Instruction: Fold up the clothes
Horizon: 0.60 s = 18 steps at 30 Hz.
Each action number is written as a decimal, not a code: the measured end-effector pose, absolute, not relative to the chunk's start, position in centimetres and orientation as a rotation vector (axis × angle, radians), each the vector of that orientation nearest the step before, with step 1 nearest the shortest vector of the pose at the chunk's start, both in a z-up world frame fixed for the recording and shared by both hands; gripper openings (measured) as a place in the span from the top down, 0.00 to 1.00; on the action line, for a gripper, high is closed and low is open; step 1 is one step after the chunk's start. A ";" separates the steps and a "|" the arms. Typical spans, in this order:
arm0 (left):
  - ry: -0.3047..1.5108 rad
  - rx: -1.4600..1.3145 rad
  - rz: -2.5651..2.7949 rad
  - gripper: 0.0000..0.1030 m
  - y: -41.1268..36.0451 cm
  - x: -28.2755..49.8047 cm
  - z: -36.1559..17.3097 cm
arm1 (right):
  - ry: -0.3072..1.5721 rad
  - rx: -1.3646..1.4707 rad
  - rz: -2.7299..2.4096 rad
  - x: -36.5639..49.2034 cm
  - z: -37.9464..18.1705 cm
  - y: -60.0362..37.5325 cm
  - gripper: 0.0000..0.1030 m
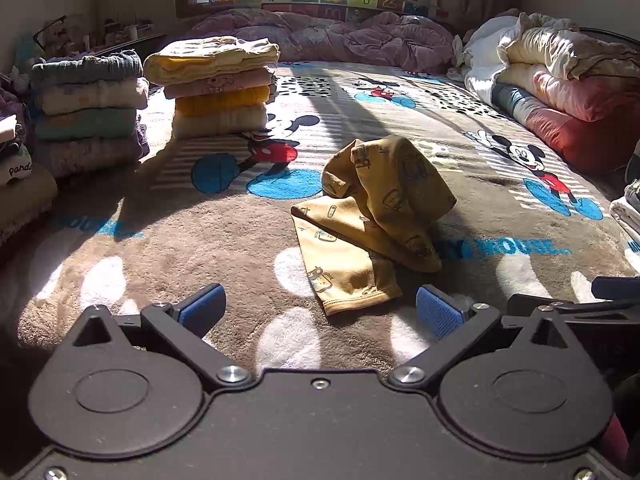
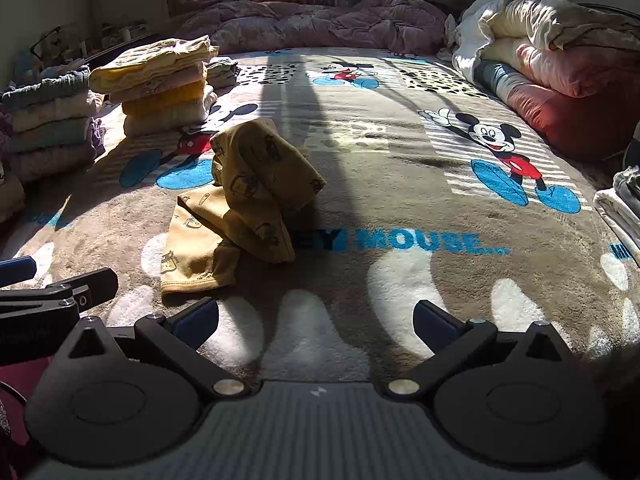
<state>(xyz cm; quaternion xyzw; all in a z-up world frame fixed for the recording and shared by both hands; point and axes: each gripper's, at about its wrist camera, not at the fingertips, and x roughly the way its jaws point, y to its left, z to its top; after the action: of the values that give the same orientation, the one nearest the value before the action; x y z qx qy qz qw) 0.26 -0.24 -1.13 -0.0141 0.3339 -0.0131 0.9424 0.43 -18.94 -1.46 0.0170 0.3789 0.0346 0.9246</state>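
A crumpled mustard-yellow garment with small prints (image 1: 372, 216) lies in a heap on the Mickey Mouse blanket (image 1: 420, 128). It also shows in the right wrist view (image 2: 244, 204). My left gripper (image 1: 320, 308) is open and empty, its blue pads (image 1: 204, 304) just short of the garment's near hem. My right gripper (image 2: 316, 320) is open and empty, to the right of the garment, over bare blanket (image 2: 400, 184). The left gripper's side shows at the left edge of the right wrist view (image 2: 48, 296).
Two stacks of folded clothes stand at the back left, one nearer (image 1: 218, 88) and one at the far left (image 1: 88, 112). Bundled duvets and pillows (image 1: 560, 80) line the right side, a purple quilt (image 1: 340, 36) the far end. Folded items (image 2: 620, 204) sit at the right edge.
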 end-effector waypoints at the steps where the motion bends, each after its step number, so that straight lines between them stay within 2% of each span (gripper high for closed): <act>1: 0.681 -0.029 -0.027 0.00 -0.2 0.3 -1.1 | 0.778 0.035 0.071 0.4 -1.5 -18.9 0.01; 18: 0.675 -0.036 -0.036 0.00 -0.2 0.0 -1.1 | 0.774 0.035 0.073 0.3 -1.5 -19.0 0.01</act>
<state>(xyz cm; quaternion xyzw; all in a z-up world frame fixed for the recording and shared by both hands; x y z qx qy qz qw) 0.01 -0.20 -1.09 -0.0177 0.3312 -0.0177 0.9432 0.29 -18.97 -1.54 0.0170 0.3774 0.0356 0.9252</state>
